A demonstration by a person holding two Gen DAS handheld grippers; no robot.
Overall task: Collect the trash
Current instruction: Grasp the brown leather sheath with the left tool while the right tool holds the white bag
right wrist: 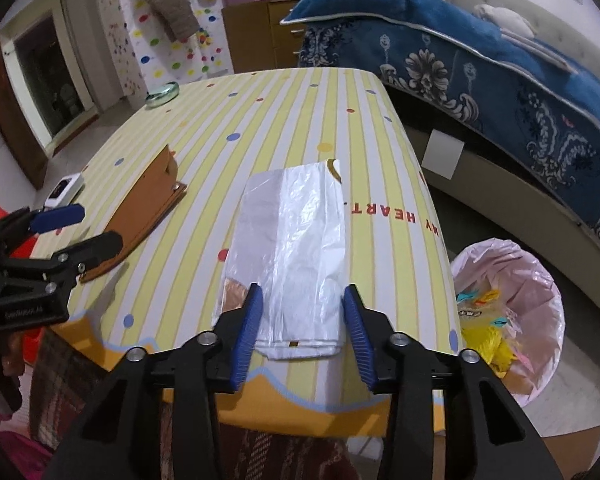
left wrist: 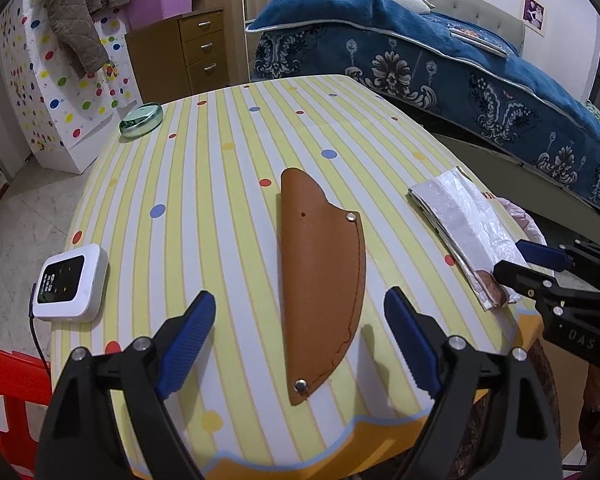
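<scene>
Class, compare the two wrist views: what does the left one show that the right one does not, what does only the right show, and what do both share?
Only the left view: a framed picture on the far wall. Only the right view: the pink-lined bin beside the table, and red lettering on the cloth. Both: the striped table, brown sheath, plastic bag, white device, glass dish and blue bed.

Yellow-and-white stripes run across the tablecloth [right wrist: 300, 120], sprinkled with red, blue and yellow dots, red lettering near its right edge. On it, a plain tan-brown leather sheath [left wrist: 320, 272] with silver rivets, and right of that a white, see-through plastic bag [right wrist: 292, 248]. Left of the sheath, a white device [left wrist: 70, 284] with a black screen. Beyond the tablecloth, a deep blue blanket [left wrist: 440, 64] with pale floral scrolls. Pink liner on the bin [right wrist: 512, 280].
</scene>
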